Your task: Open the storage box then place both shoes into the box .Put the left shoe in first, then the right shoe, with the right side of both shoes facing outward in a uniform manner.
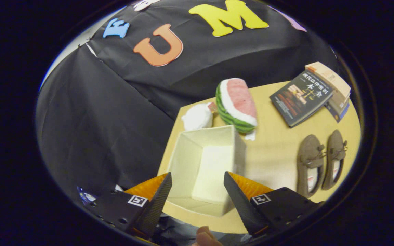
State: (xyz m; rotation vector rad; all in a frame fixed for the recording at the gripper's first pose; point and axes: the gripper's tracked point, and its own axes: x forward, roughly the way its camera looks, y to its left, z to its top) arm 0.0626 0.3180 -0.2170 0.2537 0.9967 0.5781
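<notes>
Tongs [197,191] hang spread wide above the near edge of the pale wooden bench [275,150], their two fingers apart and pinching nothing. Between and just ahead of the fingers stands the cream fabric storage box [204,164], square, lidless and open at the top, with nothing lying inside it. The pair of brown suede slip-on shoes [322,160] lies side by side on the bench to the right of the box, well apart from it, toes pointing away. Beyond the box sit a plush watermelon slice [237,104] and a small white soft toy [197,117], close together. Farther right a dark-covered book [301,97] rests against a stack of books [333,85]. A fingertip [205,237] shows below the fingers.
</notes>
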